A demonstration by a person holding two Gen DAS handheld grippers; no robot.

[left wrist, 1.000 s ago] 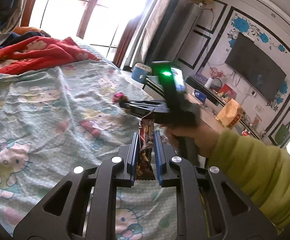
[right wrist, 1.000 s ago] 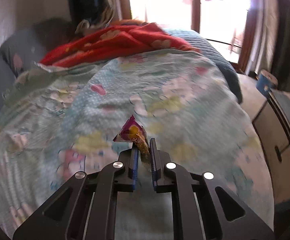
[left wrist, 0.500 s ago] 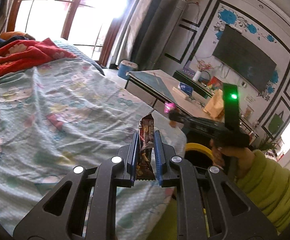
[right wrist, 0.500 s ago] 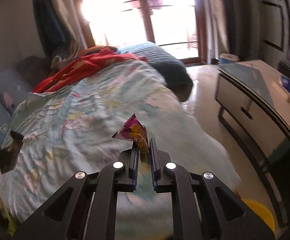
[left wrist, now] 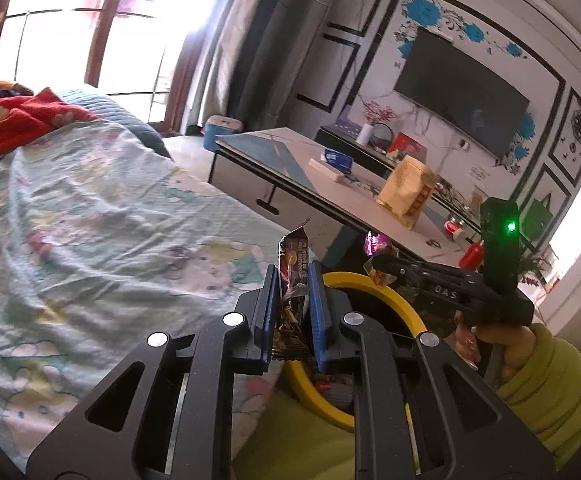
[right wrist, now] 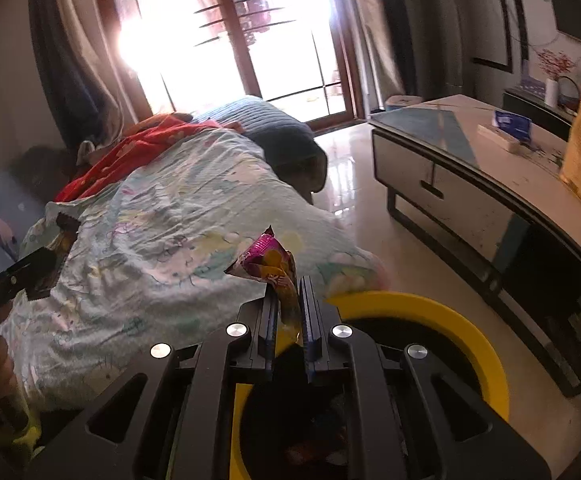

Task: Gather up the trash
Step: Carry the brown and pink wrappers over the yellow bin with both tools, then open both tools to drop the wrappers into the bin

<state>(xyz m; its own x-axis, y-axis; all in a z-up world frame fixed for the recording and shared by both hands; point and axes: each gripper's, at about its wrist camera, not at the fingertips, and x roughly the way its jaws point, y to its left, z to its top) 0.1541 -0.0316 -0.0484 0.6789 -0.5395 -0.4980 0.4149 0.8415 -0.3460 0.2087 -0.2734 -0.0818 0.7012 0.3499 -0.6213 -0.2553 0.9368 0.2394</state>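
Note:
My left gripper [left wrist: 293,280] is shut on a dark brown snack wrapper [left wrist: 293,268] that stands upright between its blue pads. My right gripper [right wrist: 289,292] is shut on a purple and yellow candy wrapper [right wrist: 268,260]. In the left wrist view the right gripper [left wrist: 382,266] shows at right, its purple wrapper [left wrist: 374,242] over the yellow-rimmed bin [left wrist: 402,308]. From the right wrist, that bin [right wrist: 450,320] sits just below and ahead of the fingers, dark inside. The left gripper [right wrist: 50,258] with its brown wrapper [right wrist: 66,232] appears at the left edge over the bed.
A bed with a pale cartoon-print sheet [left wrist: 90,220] and a red blanket [left wrist: 14,120] fills the left. A low coffee table [right wrist: 490,168] with a yellow bag [left wrist: 406,190] stands right of the bin, shiny floor [right wrist: 354,172] between. A person's green sleeve [left wrist: 550,392] holds the right gripper.
Both grippers have swung from over the bed to the right, still holding their wrappers. The yellow bin has come into view beneath them, and the right gripper now hangs over its rim.

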